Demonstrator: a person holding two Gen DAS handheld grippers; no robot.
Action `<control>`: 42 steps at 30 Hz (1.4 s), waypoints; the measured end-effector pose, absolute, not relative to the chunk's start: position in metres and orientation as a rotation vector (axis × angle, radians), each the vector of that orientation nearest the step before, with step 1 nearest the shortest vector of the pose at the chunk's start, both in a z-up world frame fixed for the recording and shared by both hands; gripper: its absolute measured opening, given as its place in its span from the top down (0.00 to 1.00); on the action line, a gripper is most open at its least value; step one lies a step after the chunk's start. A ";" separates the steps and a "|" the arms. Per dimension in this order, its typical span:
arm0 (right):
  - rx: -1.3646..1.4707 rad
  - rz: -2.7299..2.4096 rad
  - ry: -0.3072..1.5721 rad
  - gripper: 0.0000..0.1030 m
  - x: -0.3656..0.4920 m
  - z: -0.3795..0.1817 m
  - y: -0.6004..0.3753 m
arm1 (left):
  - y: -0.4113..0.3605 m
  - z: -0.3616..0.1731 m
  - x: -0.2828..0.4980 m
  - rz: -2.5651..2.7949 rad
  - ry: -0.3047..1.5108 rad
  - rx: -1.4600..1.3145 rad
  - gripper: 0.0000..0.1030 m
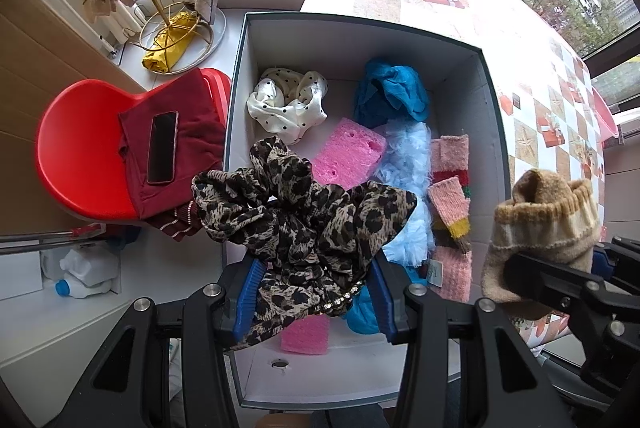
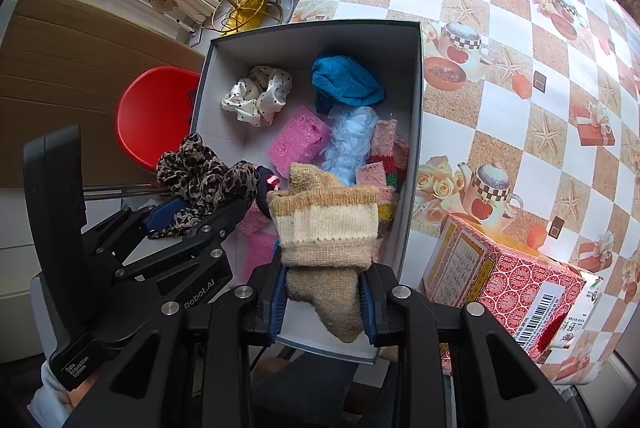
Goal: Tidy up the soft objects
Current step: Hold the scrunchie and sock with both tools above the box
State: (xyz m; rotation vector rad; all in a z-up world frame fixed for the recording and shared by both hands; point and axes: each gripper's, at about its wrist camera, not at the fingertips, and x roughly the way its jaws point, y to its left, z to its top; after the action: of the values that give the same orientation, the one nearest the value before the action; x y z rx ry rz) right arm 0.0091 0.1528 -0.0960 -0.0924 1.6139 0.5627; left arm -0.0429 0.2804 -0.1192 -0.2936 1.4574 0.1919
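My left gripper (image 1: pixel 314 292) is shut on a leopard-print scrunchie (image 1: pixel 304 212) and holds it above the near end of an open grey box (image 1: pixel 494 116). My right gripper (image 2: pixel 323 298) is shut on a beige knit sock (image 2: pixel 326 228), held above the box's near right side (image 2: pixel 416 132); the sock also shows in the left wrist view (image 1: pixel 544 232). In the box lie a white polka-dot scrunchie (image 1: pixel 286 102), blue cloth (image 1: pixel 390 92), a pink sponge (image 1: pixel 346 152), light-blue fluff (image 1: pixel 408 164) and pink striped knitwear (image 1: pixel 450 196).
A red chair (image 1: pixel 76 156) with dark red cloth and a phone (image 1: pixel 162 148) stands left of the box. A gold rack (image 1: pixel 168 8) with cloths is behind it. A table with a checkered cover (image 2: pixel 520 68) lies right, bearing a red patterned carton (image 2: pixel 508 276).
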 end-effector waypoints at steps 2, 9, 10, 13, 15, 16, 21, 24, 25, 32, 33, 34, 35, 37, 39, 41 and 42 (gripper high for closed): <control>-0.091 0.561 1.615 0.69 0.010 -0.096 0.153 | 0.280 -0.119 -0.043 0.191 1.457 -0.295 0.50; -0.096 0.557 1.612 0.69 0.014 -0.095 0.154 | 0.280 -0.119 -0.041 0.189 1.457 -0.292 0.50; -0.096 0.557 1.611 0.69 0.014 -0.094 0.155 | 0.279 -0.119 -0.040 0.189 1.457 -0.292 0.50; -0.095 0.559 1.607 0.69 0.017 -0.093 0.158 | 0.280 -0.119 -0.038 0.188 1.457 -0.292 0.50; -0.098 0.560 1.601 0.69 0.020 -0.091 0.160 | 0.280 -0.119 -0.038 0.190 1.456 -0.293 0.50; -0.100 0.561 1.598 0.69 0.021 -0.091 0.161 | 0.281 -0.119 -0.038 0.191 1.454 -0.294 0.50; -0.101 0.560 1.582 0.69 0.029 -0.087 0.166 | 0.285 -0.117 -0.034 0.198 1.451 -0.297 0.50; -0.103 0.559 1.576 0.69 0.033 -0.086 0.169 | 0.286 -0.117 -0.033 0.201 1.451 -0.297 0.50; -0.103 0.559 1.576 0.69 0.033 -0.087 0.169 | 0.286 -0.118 -0.033 0.201 1.452 -0.298 0.50; -0.114 0.554 1.583 0.69 0.034 -0.090 0.172 | 0.283 -0.121 -0.033 0.192 1.470 -0.296 0.50; -0.117 0.552 1.585 0.69 0.033 -0.091 0.172 | 0.282 -0.122 -0.033 0.191 1.472 -0.297 0.50; -0.119 0.551 1.588 0.69 0.033 -0.093 0.172 | 0.282 -0.122 -0.034 0.190 1.473 -0.298 0.50; -0.119 0.550 1.592 0.69 0.032 -0.094 0.171 | 0.281 -0.123 -0.034 0.190 1.474 -0.298 0.50; -0.120 0.548 1.598 0.69 0.031 -0.096 0.171 | 0.281 -0.123 -0.033 0.189 1.476 -0.298 0.50; -0.120 0.547 1.601 0.69 0.031 -0.097 0.171 | 0.281 -0.123 -0.033 0.191 1.475 -0.299 0.50; -0.121 0.545 1.600 0.69 0.032 -0.098 0.171 | 0.281 -0.123 -0.033 0.191 1.476 -0.299 0.50; -0.123 0.544 1.599 0.69 0.033 -0.098 0.172 | 0.281 -0.124 -0.033 0.191 1.475 -0.300 0.50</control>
State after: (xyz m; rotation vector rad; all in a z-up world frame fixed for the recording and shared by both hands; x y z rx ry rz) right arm 0.0332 0.1716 -0.0981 -0.1233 1.5993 0.5435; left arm -0.0334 0.2809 -0.1236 -0.2999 1.4754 0.1912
